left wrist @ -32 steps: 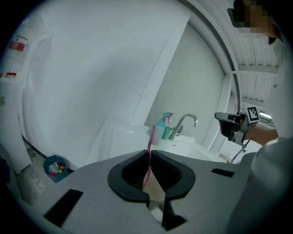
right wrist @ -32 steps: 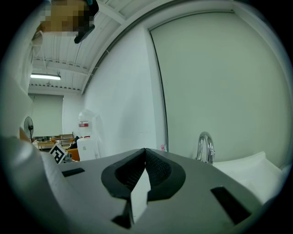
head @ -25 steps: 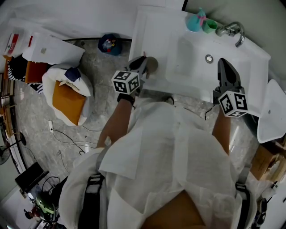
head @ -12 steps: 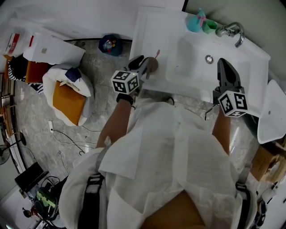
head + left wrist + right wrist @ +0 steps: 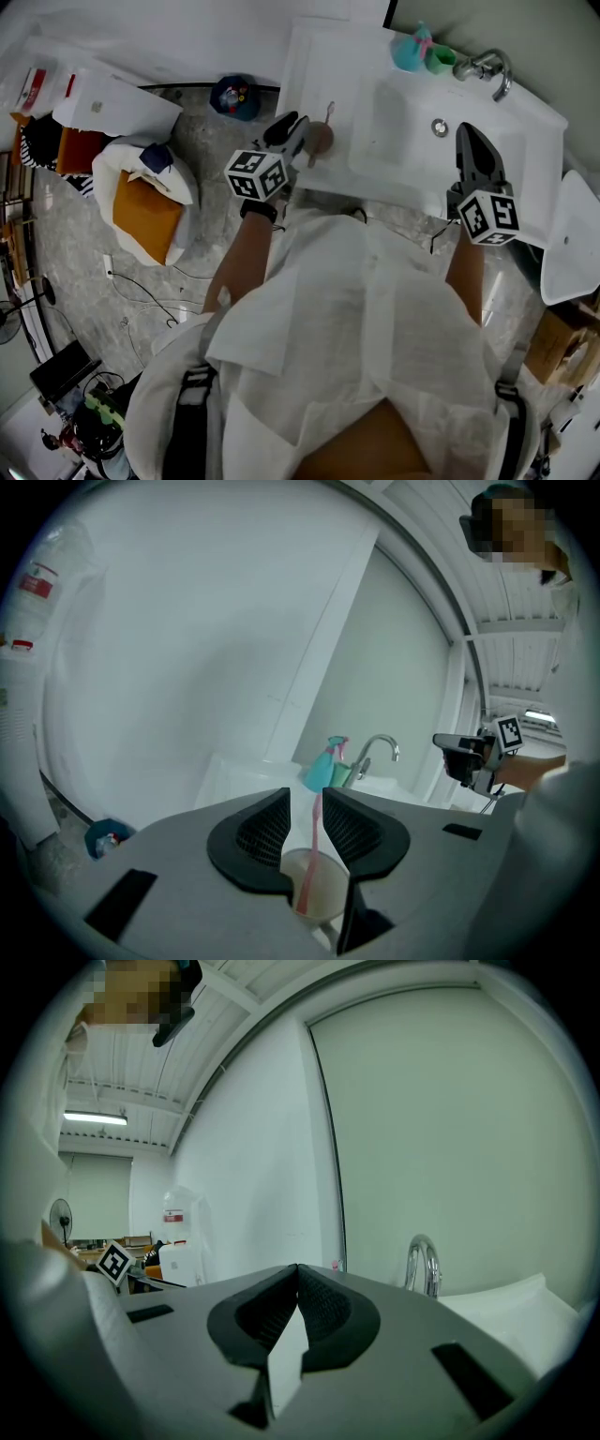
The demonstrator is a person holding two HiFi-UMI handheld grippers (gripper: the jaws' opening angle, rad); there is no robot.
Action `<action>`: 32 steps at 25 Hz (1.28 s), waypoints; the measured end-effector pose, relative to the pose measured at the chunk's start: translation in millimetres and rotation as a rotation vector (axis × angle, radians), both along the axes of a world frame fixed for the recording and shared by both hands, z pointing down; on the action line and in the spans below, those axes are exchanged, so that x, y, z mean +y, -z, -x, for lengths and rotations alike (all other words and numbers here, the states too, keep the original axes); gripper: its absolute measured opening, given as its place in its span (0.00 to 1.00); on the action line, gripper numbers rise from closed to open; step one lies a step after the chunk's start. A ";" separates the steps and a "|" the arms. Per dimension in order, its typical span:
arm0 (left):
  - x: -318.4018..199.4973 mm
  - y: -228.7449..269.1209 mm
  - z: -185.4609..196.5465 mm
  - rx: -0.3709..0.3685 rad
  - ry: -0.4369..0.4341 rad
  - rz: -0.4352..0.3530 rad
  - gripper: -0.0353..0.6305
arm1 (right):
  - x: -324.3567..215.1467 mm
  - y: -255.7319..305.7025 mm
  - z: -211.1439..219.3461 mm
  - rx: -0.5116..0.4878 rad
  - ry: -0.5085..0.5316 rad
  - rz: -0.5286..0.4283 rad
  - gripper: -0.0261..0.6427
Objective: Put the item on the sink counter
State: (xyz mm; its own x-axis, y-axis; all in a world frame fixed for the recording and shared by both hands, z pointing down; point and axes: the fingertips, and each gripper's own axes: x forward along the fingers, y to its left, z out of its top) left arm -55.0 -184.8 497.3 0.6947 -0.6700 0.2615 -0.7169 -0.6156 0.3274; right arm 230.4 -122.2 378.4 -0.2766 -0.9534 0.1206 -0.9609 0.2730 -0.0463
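A beige cup with a pink toothbrush in it stands at the front left edge of the white sink counter. My left gripper is just left of the cup, at the counter's edge. In the left gripper view the jaws stand a narrow gap apart, left gripper, and the cup shows below them, wider than the gap, with the toothbrush rising through it. My right gripper hovers over the basin's front rim, shut and empty; its closed tips point at the wall.
A chrome faucet stands at the back of the basin, with a teal bottle and a green cup beside it. Bags and a blue item lie on the floor to the left.
My left gripper has drawn back to the left from the cup, which stays at the counter's edge; the pink toothbrush has come into view. The right gripper has not moved.
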 end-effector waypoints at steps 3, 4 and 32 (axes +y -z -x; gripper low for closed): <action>-2.2 18.9 2.8 0.028 0.018 -0.039 0.22 | 0.6 1.0 -1.2 -0.002 -0.002 -0.004 0.05; -2.7 26.1 4.1 0.040 0.025 -0.052 0.22 | 0.8 1.5 -1.7 -0.003 -0.003 -0.006 0.05; 6.9 196.7 37.5 0.054 0.166 -0.479 0.09 | 7.4 26.0 -30.0 -0.010 -0.048 -0.081 0.05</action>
